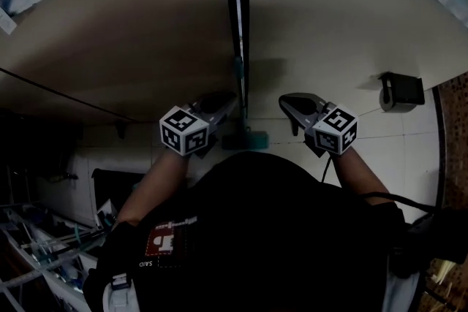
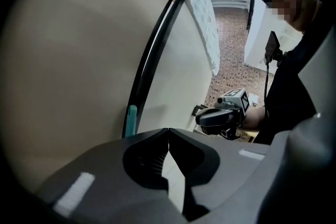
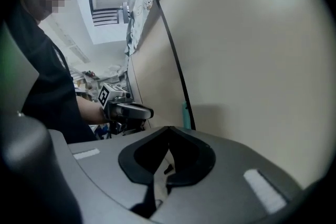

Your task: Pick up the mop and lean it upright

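While the left gripper (image 1: 228,100) and right gripper (image 1: 287,101) are both closed on nothing, the mop (image 1: 235,11) stands upright against the beige wall (image 1: 131,47) between them: thin dark handle, teal collar, teal head low.

One mop (image 1: 235,25), two tongs (image 1: 227,101) (image 1: 287,101), one black wall box (image 1: 400,91)

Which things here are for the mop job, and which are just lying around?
For the job: mop, leaning upright against the wall; left gripper and right gripper, both shut and empty.
Just lying about: black box mounted low on the wall; metal rack.
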`<action>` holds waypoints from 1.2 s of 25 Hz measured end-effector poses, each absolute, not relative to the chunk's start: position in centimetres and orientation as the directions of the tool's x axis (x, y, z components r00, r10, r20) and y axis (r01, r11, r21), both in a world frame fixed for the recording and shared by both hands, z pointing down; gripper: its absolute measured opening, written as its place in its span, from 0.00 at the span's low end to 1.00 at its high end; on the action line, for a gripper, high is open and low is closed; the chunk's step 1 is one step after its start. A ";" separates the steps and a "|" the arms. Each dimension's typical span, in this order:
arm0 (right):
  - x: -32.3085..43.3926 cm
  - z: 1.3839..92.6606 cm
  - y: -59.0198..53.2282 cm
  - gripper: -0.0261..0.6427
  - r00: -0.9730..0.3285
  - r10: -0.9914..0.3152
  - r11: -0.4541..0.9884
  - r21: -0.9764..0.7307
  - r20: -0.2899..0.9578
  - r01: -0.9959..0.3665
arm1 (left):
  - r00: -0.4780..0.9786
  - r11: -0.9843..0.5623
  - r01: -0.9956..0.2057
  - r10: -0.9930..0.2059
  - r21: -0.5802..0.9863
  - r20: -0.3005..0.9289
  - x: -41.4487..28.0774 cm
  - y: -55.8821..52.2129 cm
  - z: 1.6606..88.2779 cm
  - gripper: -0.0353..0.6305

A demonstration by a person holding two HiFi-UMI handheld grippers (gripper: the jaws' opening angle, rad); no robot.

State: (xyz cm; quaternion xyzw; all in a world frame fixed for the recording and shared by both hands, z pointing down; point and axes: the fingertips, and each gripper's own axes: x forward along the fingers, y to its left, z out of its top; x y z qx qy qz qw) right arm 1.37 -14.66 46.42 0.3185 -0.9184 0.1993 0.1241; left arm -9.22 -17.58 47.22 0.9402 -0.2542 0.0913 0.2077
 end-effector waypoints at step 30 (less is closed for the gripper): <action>2.0 51.5 -12.1 0.06 -0.715 -0.511 0.671 -0.298 0.478 -0.679 | 0.716 -0.695 -0.646 -0.406 0.317 0.568 -7.4 -24.0 63.1 0.16</action>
